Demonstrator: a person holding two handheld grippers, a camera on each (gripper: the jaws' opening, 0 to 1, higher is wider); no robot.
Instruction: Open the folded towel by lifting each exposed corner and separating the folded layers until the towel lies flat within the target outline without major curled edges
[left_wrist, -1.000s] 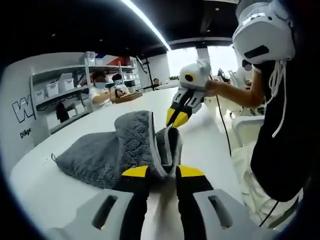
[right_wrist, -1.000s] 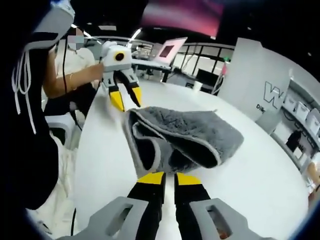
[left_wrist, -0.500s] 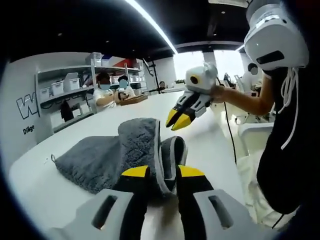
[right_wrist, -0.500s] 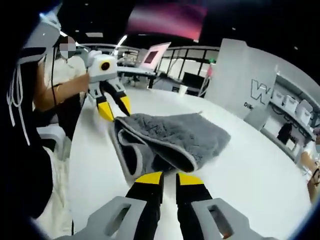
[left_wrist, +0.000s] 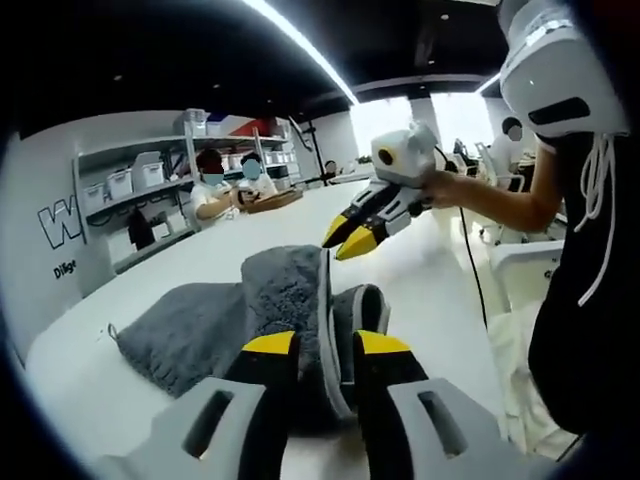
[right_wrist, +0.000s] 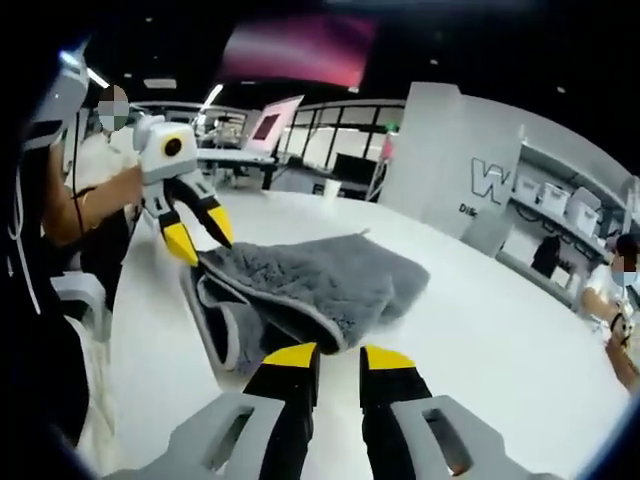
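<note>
On white tabletop (right_wrist: 520, 320), folded grey towel (right_wrist: 320, 285); left gripper (left_wrist: 318, 345) jaws apart astride towel edge; right gripper (right_wrist: 338, 357) jaws parted, empty. Shelf bins (left_wrist: 120, 183), contents unclear.

White-and-grey tongs (left_wrist: 354, 236) with yellow-tipped black jaws; black top, white headset (left_wrist: 560, 62), probably corded.

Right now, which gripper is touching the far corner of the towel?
The left gripper: its open jaws meet the towel's far corner. The right gripper hangs above the cloth.
</note>
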